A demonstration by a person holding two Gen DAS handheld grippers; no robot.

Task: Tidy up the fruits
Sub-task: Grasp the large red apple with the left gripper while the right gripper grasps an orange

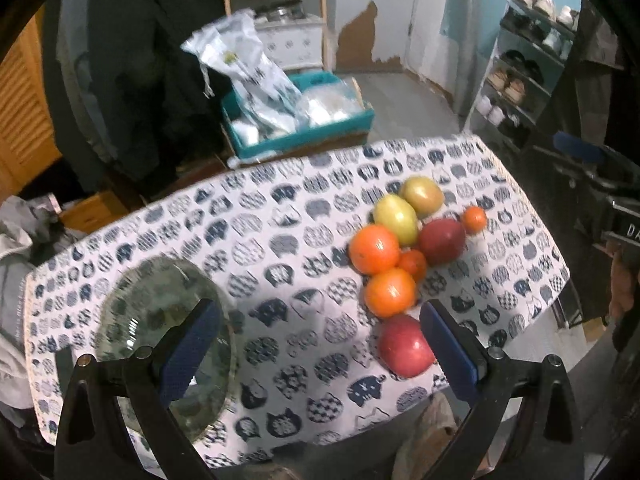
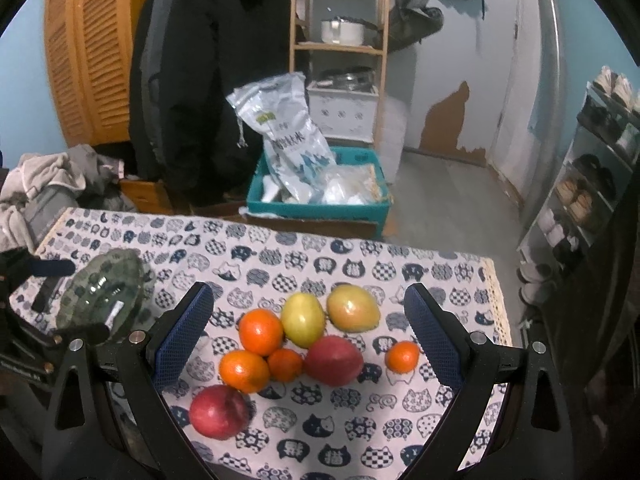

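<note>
orange, red and yellow-green fruits (image 2: pixel 308 344) are bunched on the cat-print cloth (image 2: pixel 360 432), apart from the glass bowl (image 2: pixel 102 294). both the left gripper (image 1: pixel 320 344) and right gripper (image 2: pixel 308 332) are held wide open, with nothing gripped.

Eight clustered fruits (image 2: pixel 304 344) on cat-print cloth (image 2: pixel 360 432), glass bowl (image 2: pixel 102 296) apart, empty.

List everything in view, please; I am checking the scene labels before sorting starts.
Oranges: four, orange, two large and two small, in the fruit cluster on the table.
Red apples: two, red, one mid-cluster, one nearest the camera.
Yellow-green fruits: two, at the cluster's far side.
Glass bowl: one, clear greenish, left end of table, empty.
Tablecloth: one, white with blue cats.
Teal crate: one, on the floor beyond, holding bags.
Left gripper: fingers open.
Right gripper: fingers open.
</note>
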